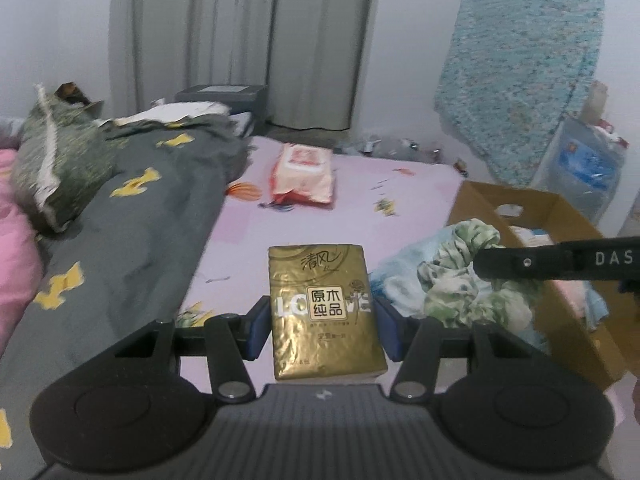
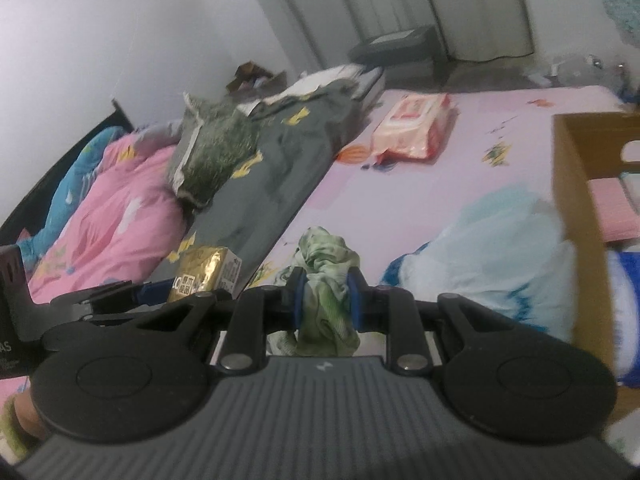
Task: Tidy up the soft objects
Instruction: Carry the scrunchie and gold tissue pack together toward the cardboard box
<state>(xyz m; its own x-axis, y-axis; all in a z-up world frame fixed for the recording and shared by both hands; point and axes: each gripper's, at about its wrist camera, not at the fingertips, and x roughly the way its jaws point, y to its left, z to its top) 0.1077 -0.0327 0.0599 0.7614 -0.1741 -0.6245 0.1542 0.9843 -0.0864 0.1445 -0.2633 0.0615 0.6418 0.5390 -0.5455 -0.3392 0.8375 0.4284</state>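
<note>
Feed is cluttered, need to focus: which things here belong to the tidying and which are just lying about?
In play:
- gold tissue pack, in left tongs
- green cloth, in right tongs
- cardboard box
- pink wipes pack

Lying about:
- grey duvet
- curtain

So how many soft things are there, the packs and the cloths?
Packs: 2 — gold tissue pack in the left gripper, pink wipes pack on the bed.
Cloths: 2 — green cloth in the right gripper, light blue cloth beside the cardboard box.
Total: 4

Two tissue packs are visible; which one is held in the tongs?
The gold tissue pack, clamped in the left tongs; the pink-and-red pack lies untouched on the bed.
</note>
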